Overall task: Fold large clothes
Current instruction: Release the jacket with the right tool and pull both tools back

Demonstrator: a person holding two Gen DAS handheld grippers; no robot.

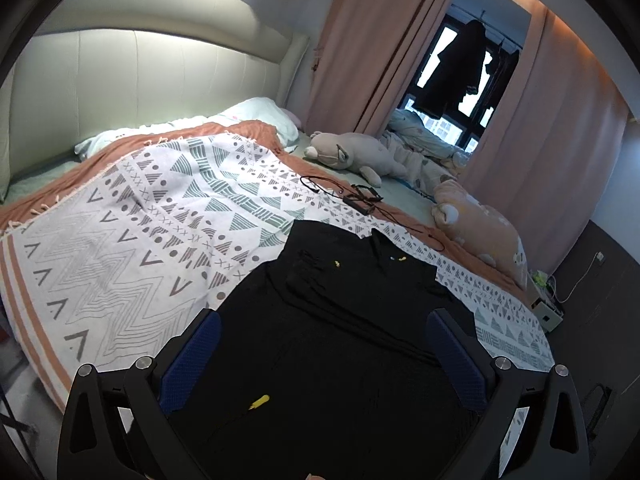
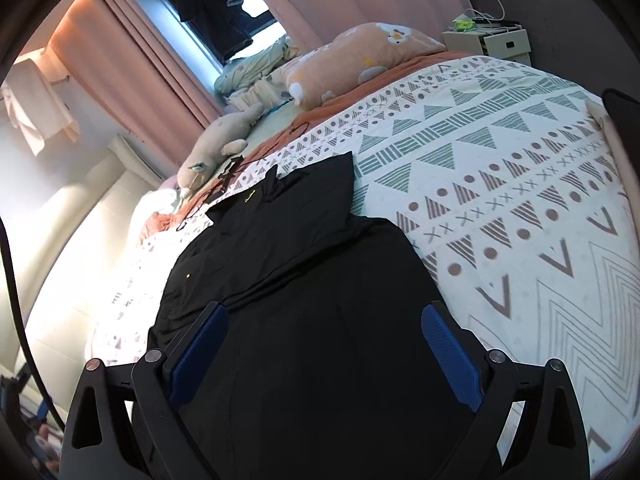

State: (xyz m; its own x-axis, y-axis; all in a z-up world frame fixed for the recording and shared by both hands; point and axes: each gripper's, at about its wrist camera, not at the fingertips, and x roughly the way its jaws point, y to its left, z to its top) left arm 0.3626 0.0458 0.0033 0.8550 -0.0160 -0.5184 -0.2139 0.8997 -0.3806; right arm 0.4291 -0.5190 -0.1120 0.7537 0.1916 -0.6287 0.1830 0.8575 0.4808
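Observation:
A large black garment [image 1: 340, 320] with small yellow marks lies spread on the patterned blanket [image 1: 140, 220] of a bed. My left gripper [image 1: 324, 332] hovers over its near part, jaws wide open, blue pads [image 1: 192, 356] apart with nothing pinched between them. In the right wrist view the same black garment [image 2: 304, 300] stretches away toward its collar, one sleeve folded across it. My right gripper [image 2: 324, 328] stands open above the cloth, its blue pads [image 2: 452, 356] clear of it.
Black cables and a small black box [image 1: 360, 200] lie beyond the garment. A grey plush toy [image 1: 352, 152] and an orange pillow [image 1: 476, 224] sit near the curtained window [image 1: 460, 72]. A bedside cabinet [image 2: 492, 40] stands past the bed. The padded headboard [image 1: 140, 72] is at the left.

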